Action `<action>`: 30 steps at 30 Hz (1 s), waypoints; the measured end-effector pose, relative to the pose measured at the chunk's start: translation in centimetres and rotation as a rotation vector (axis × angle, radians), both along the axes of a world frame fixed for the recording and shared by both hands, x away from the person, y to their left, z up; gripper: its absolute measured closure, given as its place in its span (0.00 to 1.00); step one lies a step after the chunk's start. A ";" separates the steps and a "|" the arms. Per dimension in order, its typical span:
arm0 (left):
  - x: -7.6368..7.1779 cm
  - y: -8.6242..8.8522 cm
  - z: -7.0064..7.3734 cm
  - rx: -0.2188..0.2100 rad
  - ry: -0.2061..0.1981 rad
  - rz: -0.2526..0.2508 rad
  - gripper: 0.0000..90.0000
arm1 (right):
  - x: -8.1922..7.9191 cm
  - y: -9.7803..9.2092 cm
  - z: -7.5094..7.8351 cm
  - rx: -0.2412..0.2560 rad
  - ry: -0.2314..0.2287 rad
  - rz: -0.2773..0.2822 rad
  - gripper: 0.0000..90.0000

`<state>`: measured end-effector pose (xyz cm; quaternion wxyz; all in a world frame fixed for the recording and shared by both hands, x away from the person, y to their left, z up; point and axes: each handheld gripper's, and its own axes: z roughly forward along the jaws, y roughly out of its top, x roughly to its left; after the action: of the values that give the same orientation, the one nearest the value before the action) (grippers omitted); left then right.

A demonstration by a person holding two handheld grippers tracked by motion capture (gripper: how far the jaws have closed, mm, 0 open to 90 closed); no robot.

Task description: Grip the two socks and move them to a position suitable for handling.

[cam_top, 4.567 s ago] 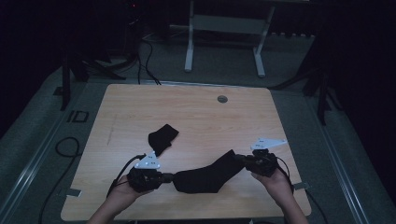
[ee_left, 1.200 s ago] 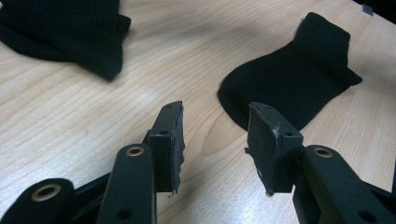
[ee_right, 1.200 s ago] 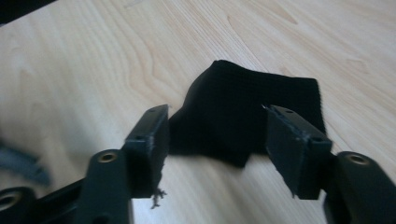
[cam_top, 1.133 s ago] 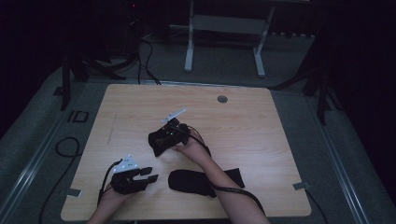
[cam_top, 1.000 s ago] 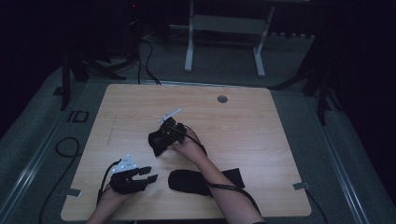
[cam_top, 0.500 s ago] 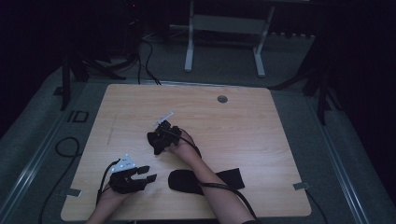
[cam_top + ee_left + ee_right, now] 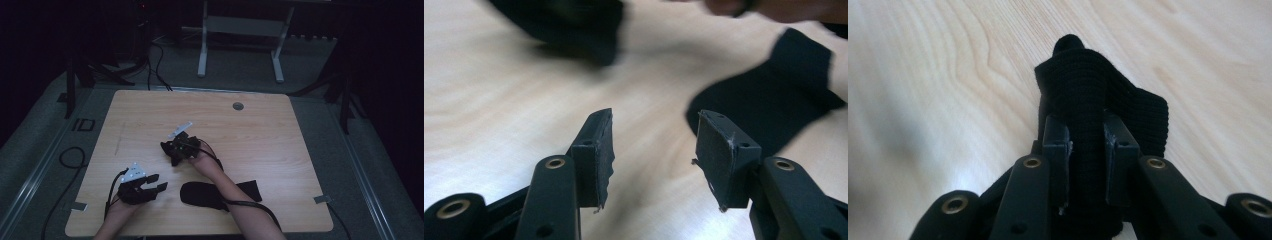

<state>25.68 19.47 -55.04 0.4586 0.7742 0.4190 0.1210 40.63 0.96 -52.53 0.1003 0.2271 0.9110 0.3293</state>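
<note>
1. High view: right gripper (image 7: 176, 150) reaches across to mid-table and is clamped on a bunched black sock (image 7: 170, 151). The left gripper (image 7: 150, 183) rests near the front-left edge of the table (image 7: 280, 150), holding nothing. A second sock (image 7: 197, 194) lies flat near the front edge, partly under the right forearm.

2. Left gripper view: jaws spread wide with bare wood between them; the flat sock (image 7: 769, 107) lies just beyond the right jaw, not touching (the dark blur at top left looks like the held sock (image 7: 574, 25)).

3. Right gripper view: jaws pinch a raised ridge of the sock (image 7: 1093, 100), and the rest of the fabric slumps onto the table.

4. Risks, as I judge them: the grip holds only a narrow fold, so a quick lift could pull it free. The forearm and trailing cable cross the flat sock and could drag it out of place.
</note>
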 end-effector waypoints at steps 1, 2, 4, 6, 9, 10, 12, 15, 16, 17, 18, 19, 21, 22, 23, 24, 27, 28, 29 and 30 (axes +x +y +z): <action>0.1 0.0 0.2 -0.003 -0.005 0.015 0.55 | -0.3 -0.8 0.4 0.016 -0.005 0.000 0.85; 0.4 -0.1 0.4 -0.006 -0.003 0.030 0.55 | -0.7 -1.5 0.8 0.029 -0.006 0.003 0.85; 0.9 -0.3 0.7 -0.023 0.010 0.047 0.50 | -1.5 -3.3 1.4 0.045 -0.034 0.017 0.85; 1.3 -0.8 0.9 -0.025 0.021 0.052 0.49 | -2.3 -4.9 1.8 0.047 -0.063 0.017 0.85; 1.7 -1.6 1.0 -0.037 0.027 0.030 0.47 | -3.1 -7.2 2.2 0.060 -0.066 -0.005 0.85; 2.0 -2.0 1.0 -0.044 0.027 0.025 0.47 | -3.3 -8.0 2.3 0.067 -0.066 -0.023 0.85; 2.6 -2.9 1.0 -0.040 0.031 -0.002 0.47 | -3.7 -9.6 2.4 0.080 -0.070 -0.036 0.84; 3.4 -4.2 1.1 -0.040 0.028 -0.032 0.47 | -4.2 -11.4 2.4 0.096 -0.065 -0.050 0.84; 3.6 -4.7 1.2 -0.032 0.025 -0.037 0.47 | -4.4 -11.8 2.3 0.080 -0.078 -0.058 0.84; 3.9 -5.2 1.3 -0.025 0.023 -0.043 0.47 | -4.4 -12.1 2.2 0.052 -0.103 -0.073 0.84; 4.1 -5.6 1.3 -0.022 0.024 -0.044 0.47 | -4.1 -12.5 2.1 0.038 -0.113 -0.093 0.84; 4.2 -5.9 1.3 -0.016 0.024 -0.049 0.47 | -3.8 -12.7 1.9 0.041 -0.099 -0.102 0.84; 4.6 -6.7 1.3 -0.010 0.028 -0.058 0.47 | -3.0 -13.1 1.3 0.038 -0.073 -0.141 0.84; 4.8 -6.9 1.2 0.002 0.027 -0.061 0.47 | -2.5 -13.3 0.8 0.038 -0.053 -0.149 0.84; 5.0 -7.2 1.2 0.012 0.027 -0.064 0.47 | -2.3 -13.4 0.5 0.040 -0.041 -0.154 0.84; 5.3 -7.5 1.1 0.015 0.028 -0.066 0.47 | -2.1 -13.4 0.0 0.040 -0.028 -0.160 0.84; 6.3 -8.1 0.9 0.040 0.043 -0.068 0.48 | -1.8 -13.3 -1.3 0.015 -0.014 -0.179 0.84; 6.5 -8.3 0.8 0.043 0.049 -0.070 0.49 | -1.7 -13.3 -1.9 0.005 -0.001 -0.179 0.83; 6.8 -8.5 0.7 0.053 0.053 -0.070 0.49 | -1.7 -13.2 -2.2 -0.005 0.001 -0.181 0.83; 7.0 -8.7 0.6 0.061 0.054 -0.069 0.49 | -1.7 -13.2 -2.7 -0.013 0.000 -0.188 0.83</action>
<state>32.71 10.80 -54.48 0.4272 0.8048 0.4005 0.0970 38.95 -12.29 -55.18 0.1320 0.3109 0.8879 0.3123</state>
